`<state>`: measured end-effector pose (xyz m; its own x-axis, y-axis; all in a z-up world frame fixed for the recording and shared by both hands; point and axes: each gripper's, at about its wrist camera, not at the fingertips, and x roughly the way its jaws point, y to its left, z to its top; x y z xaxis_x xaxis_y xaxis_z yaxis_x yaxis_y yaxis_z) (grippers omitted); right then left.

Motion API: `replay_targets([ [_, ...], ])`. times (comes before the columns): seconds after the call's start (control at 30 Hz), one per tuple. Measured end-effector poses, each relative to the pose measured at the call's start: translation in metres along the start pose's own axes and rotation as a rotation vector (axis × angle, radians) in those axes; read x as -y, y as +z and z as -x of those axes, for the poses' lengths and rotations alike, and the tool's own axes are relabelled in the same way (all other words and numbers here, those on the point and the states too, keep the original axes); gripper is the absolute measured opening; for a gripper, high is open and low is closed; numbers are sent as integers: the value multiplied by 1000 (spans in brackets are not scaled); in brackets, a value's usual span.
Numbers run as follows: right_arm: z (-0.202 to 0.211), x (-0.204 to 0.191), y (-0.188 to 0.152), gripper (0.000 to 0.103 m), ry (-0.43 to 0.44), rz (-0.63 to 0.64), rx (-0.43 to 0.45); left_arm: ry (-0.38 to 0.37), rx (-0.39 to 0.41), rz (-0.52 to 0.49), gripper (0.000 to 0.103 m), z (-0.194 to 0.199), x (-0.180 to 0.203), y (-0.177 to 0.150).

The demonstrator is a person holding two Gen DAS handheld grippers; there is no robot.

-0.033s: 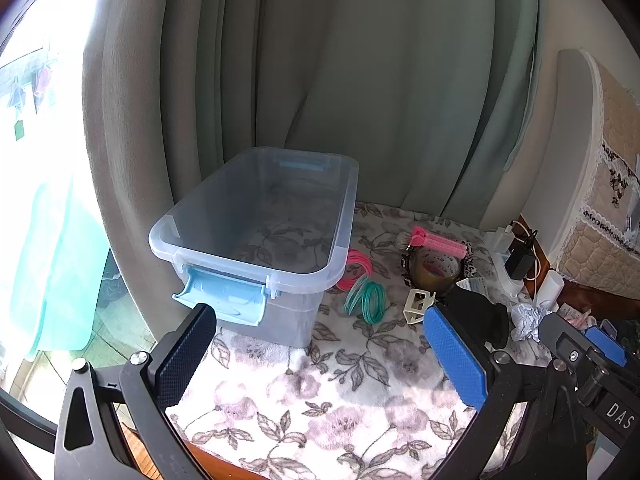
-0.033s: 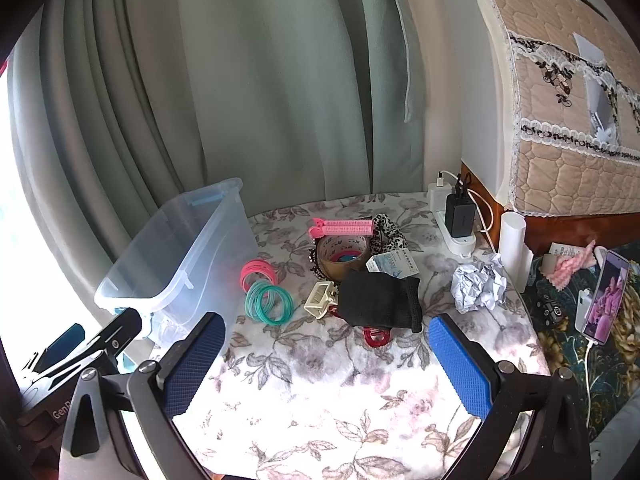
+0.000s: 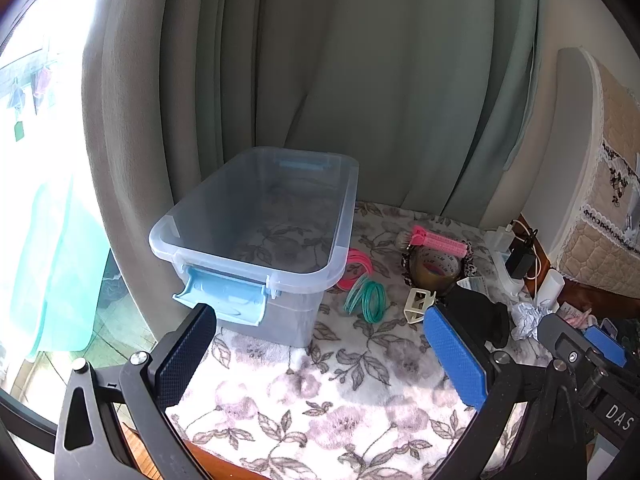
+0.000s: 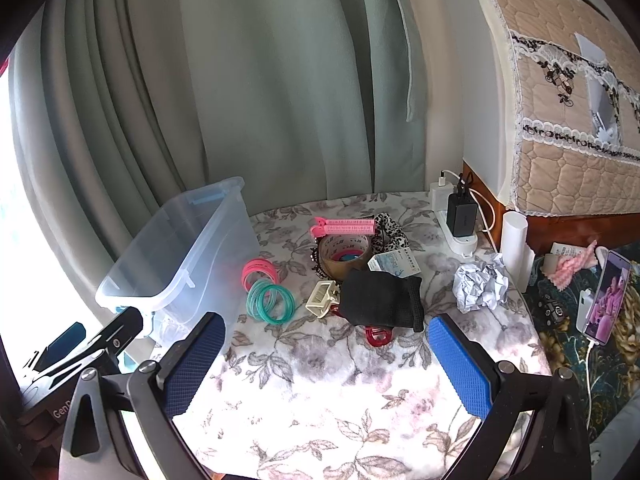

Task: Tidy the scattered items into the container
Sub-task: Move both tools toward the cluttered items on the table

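A clear plastic container (image 3: 248, 266) with a blue latch stands empty at the left of the floral-clothed table (image 4: 320, 380). To its right lie pink rings (image 4: 260, 270), teal rings (image 4: 270, 302), a cream claw clip (image 4: 322, 302), a black pouch (image 4: 382, 298) over a red clip (image 4: 378, 336), a tape roll (image 4: 342, 264), a pink roller clip (image 4: 346, 226), a leopard scrunchie (image 4: 390, 232) and crumpled paper (image 4: 480, 286). My left gripper (image 3: 320, 314) hovers open before the container's near end. My right gripper (image 4: 326, 322) hovers open just short of the pouch. Both hold nothing.
A power strip with chargers (image 4: 460, 216) and a white cylinder (image 4: 514, 240) stand at the table's right rear. A phone (image 4: 608, 296) leans beyond the right edge. Green curtains (image 4: 260, 100) close off the back; a window lies to the left.
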<state>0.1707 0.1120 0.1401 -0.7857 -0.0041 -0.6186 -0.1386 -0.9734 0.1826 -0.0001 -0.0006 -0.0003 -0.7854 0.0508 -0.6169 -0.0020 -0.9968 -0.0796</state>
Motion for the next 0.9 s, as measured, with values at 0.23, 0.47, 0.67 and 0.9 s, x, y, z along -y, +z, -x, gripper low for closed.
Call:
replay_targets([
  [0.23, -5, -1, -1, 103, -3, 4, -7, 11, -18, -16, 103, -1, -2, -1],
  [0.47, -10, 0, -3, 103, -8, 6, -19, 21, -26, -31, 103, -4, -1, 0],
  [0.67, -13, 0, -3, 103, -10, 6, -29, 24, -14, -36, 103, -2, 2, 0],
  [0.9, -15, -14, -6, 103, -1, 47, -36, 28, -5, -13, 103, -2, -4, -1],
])
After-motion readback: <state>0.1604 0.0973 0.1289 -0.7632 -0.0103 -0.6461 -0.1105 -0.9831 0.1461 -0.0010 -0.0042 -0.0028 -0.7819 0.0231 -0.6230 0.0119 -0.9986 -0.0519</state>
